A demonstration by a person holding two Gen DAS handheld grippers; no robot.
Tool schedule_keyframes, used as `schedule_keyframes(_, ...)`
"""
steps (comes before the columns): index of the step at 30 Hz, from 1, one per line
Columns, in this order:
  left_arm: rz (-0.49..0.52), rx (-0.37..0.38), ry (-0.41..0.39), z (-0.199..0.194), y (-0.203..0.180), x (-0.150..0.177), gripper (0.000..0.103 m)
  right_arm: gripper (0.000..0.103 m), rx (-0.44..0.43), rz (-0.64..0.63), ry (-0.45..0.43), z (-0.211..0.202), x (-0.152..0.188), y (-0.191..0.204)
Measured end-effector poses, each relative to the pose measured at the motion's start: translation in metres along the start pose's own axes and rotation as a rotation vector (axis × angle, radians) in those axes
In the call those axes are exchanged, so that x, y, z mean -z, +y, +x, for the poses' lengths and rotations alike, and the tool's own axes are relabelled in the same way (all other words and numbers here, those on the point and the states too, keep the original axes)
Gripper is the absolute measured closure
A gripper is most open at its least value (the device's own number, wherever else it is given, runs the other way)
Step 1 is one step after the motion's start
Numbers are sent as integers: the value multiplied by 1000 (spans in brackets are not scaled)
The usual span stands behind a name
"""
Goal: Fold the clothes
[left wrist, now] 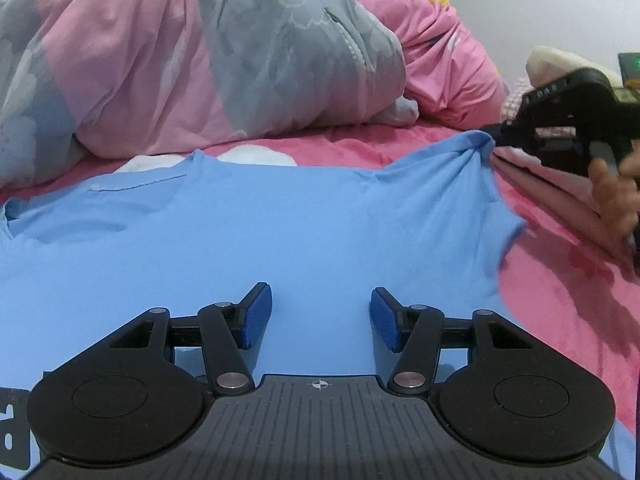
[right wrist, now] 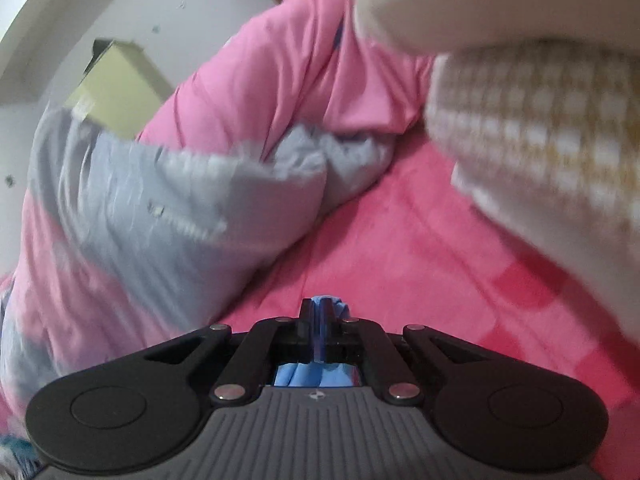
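A light blue T-shirt (left wrist: 280, 224) lies spread on the pink bed sheet (left wrist: 560, 300), its collar toward the far left. My left gripper (left wrist: 320, 316) hovers over the shirt's middle, jaws open, blue pads apart with no cloth between them. At the right edge of the left wrist view, my right gripper (left wrist: 500, 136) pinches a bunched corner of the shirt and holds it lifted off the sheet; a hand holds its handle. In the right wrist view that gripper (right wrist: 320, 312) is shut on a fold of the blue T-shirt (right wrist: 316, 374), which pokes out past the fingertips.
A bulky pink and grey quilt (left wrist: 200, 60) is heaped along the far side of the bed. Folded pink cloth (left wrist: 552, 184) lies at the right. A checked cream pillow (right wrist: 540, 120) sits close on the right, with a white wall and a yellowish box (right wrist: 116, 96) behind.
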State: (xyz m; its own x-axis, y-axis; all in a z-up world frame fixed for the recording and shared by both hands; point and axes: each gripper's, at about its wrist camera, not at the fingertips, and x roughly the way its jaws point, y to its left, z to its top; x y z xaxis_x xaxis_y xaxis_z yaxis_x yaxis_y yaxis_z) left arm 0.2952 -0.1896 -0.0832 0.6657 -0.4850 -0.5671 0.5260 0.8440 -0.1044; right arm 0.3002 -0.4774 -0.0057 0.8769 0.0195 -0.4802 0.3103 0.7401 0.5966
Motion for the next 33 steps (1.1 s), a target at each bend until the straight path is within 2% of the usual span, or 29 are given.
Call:
schedule_keyframes(5, 5, -4, 1, 1, 0, 1, 47, 100, 126, 2, 10, 31, 2, -10)
schedule_keyframes(8, 6, -4, 0, 1, 0, 1, 47, 96, 139, 4, 26, 40, 4, -23)
schedule_keyframes(10, 4, -3, -1, 2, 1, 1, 47, 85, 98, -7, 5, 21, 4, -24)
schedule_keyframes(11, 4, -2, -1, 2, 1, 1, 47, 84, 70, -27, -8, 8, 5, -23)
schedule_keyframes(14, 2, -1, -3, 2, 1, 2, 47, 83, -2, -202, 39, -31, 23, -2)
schedule_keyframes(16, 1, 1, -4, 2, 1, 2, 47, 80, -17, -361, 95, -49, 44, 13)
schedule_keyframes(18, 0, 0, -5, 3, 1, 2, 47, 76, 1, -568, 127, -61, 73, 28)
schedule_keyframes(20, 1, -1, -6, 3, 1, 2, 47, 73, 61, -802, 120, -64, 106, 44)
schedule_keyframes(22, 0, -1, -7, 3, 1, 3, 47, 71, 101, -939, 128, -57, 128, 53)
schedule_keyframes(27, -20, 13, -11, 3, 5, 4, 47, 72, 183, -1088, 102, -32, 148, 64)
schedule_keyframes(29, -32, 22, -13, 3, 7, 4, 47, 77, 228, -1103, 88, -24, 150, 62)
schedule_keyframes(31, -44, 30, -16, 3, 9, 4, 47, 100, 268, -1112, 73, -21, 148, 62)
schedule_keyframes(33, -56, 39, -19, 2, 11, 5, 47, 101, 299, -1117, 56, -26, 144, 61)
